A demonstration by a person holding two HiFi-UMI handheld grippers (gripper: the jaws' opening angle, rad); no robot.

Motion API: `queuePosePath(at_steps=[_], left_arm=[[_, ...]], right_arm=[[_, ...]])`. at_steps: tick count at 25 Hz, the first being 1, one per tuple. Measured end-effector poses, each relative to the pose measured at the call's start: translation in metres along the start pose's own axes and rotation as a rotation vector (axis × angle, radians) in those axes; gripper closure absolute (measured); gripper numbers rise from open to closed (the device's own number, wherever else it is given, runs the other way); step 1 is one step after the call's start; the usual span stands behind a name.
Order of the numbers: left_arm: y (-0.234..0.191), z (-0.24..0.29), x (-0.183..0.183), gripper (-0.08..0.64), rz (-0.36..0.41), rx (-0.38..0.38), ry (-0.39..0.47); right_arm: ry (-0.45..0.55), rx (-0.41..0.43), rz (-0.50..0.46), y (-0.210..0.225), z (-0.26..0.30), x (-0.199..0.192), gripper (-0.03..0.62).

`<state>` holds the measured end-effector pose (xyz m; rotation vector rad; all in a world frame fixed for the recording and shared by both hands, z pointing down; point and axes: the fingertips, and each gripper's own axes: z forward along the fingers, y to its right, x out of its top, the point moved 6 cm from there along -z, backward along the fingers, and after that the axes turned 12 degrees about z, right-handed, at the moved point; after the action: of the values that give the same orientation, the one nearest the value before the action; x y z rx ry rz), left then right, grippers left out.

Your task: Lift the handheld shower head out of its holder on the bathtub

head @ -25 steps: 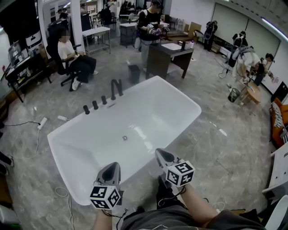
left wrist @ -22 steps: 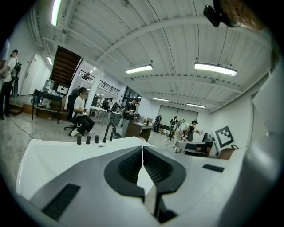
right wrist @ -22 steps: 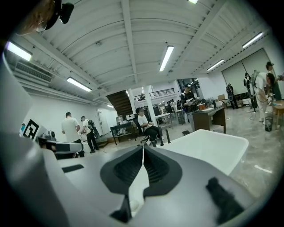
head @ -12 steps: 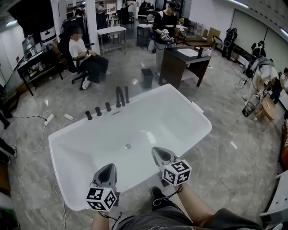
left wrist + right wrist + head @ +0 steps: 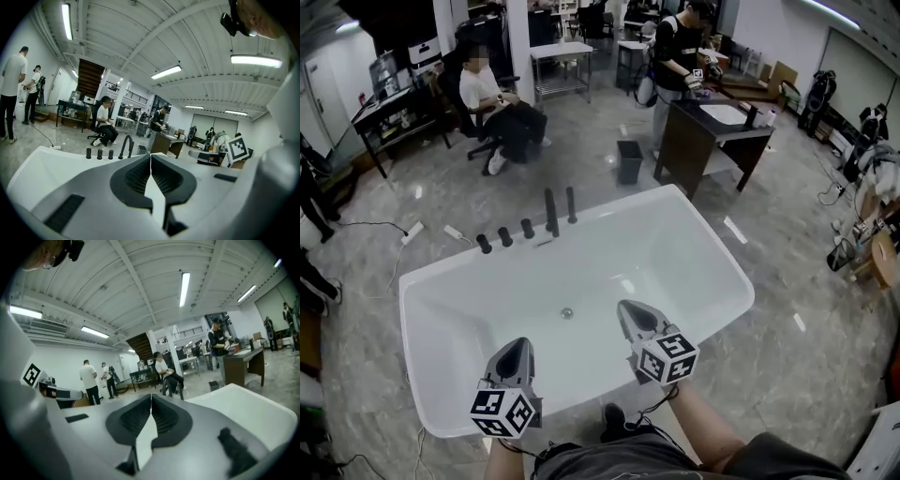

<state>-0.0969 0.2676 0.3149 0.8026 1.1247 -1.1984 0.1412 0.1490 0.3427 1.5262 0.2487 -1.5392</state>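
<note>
- Grey marbled floor (image 5: 787, 281) fills the frame.
- White bathtub (image 5: 619, 206) stands on it, centre frame.
- Dark bin (image 5: 629, 161) and dark desk (image 5: 698, 150) stand just above the tub.
- White power strip (image 5: 412, 232) lies at left, cable trailing.

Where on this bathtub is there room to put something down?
The tub's basin is bare around the drain. Its far rim is free from the black taps to the right corner; the knobs crowd the stretch left of them.
</note>
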Motion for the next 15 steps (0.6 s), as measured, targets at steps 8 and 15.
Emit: queuePosePath(at_steps=[8,15], left_arm=[[0.001,0.024,0.01,0.545,0.0,-0.005,0.028],[-0.028,0.021,0.003,0.544,-0.006,-0.048,0.042]], right_arm=[[0.082,-0.054,-0.031,0.035,0.01,0.033,0.565],[0.065,-0.13,-0.067,0.024,0.014,0.023,0.565]])
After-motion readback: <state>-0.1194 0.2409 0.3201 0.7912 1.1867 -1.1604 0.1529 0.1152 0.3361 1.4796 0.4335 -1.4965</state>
